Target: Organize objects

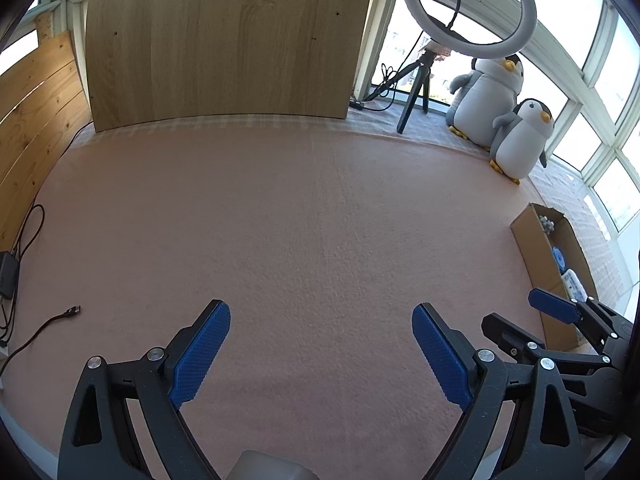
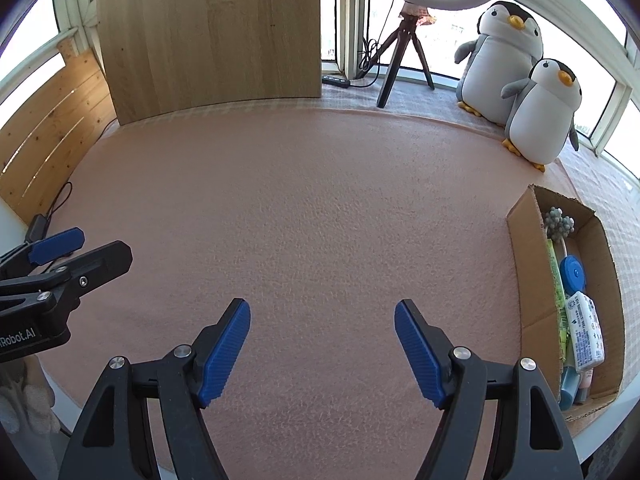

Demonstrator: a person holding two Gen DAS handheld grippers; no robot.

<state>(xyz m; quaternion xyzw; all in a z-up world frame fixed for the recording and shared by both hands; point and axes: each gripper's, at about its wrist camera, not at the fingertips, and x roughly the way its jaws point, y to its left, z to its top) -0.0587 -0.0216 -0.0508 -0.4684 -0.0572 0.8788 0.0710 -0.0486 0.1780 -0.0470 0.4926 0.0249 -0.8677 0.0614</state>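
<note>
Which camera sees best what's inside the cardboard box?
The right wrist view: it looks down into the cardboard box, showing the blue lid and white packet. In the left wrist view, the right gripper hides much of the box.

Pink felt tabletop (image 2: 320,200); wood panel (image 2: 212,32) behind; bright windows (image 1: 592,80); ring light (image 1: 468,4).

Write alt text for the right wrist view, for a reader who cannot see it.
The open right gripper with blue ribbed pads holds nothing above a pink felt mat. At right, a brown cardboard box holds small packets and a blue round lid; two grey-and-white plush penguins sit behind it.
</note>
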